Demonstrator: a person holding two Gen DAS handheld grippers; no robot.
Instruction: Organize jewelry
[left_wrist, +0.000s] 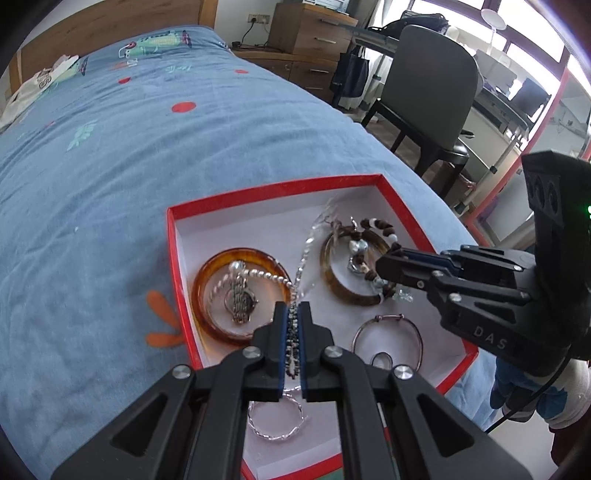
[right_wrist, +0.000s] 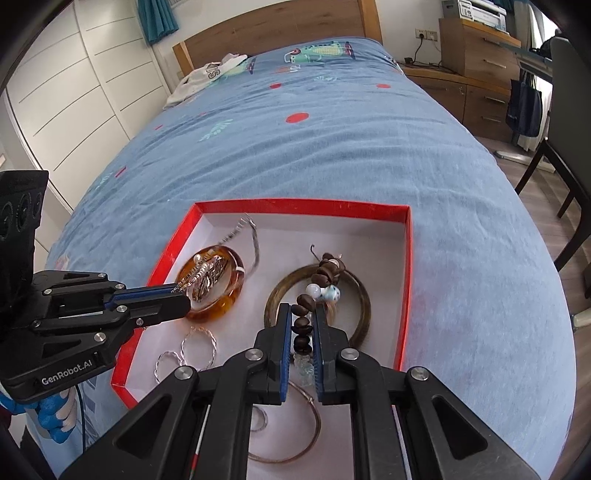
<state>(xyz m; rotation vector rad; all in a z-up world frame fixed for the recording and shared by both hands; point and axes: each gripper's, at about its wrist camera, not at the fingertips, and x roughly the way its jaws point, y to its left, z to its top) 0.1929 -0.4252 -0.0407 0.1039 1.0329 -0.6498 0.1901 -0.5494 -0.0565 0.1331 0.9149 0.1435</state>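
Jewelry box (right_wrist: 407, 258) sits on a blue bedspread (left_wrist: 110, 184); left gripper (left_wrist: 293, 317) pinches a silver chain (left_wrist: 301, 266), right gripper (right_wrist: 301, 321) grips a beaded bracelet (right_wrist: 325, 273).

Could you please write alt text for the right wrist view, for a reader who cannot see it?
The right gripper is shut on a brown beaded bracelet above a red box on a blue bedspread. To its left, the left gripper pinches a silver chain over an amber bangle.
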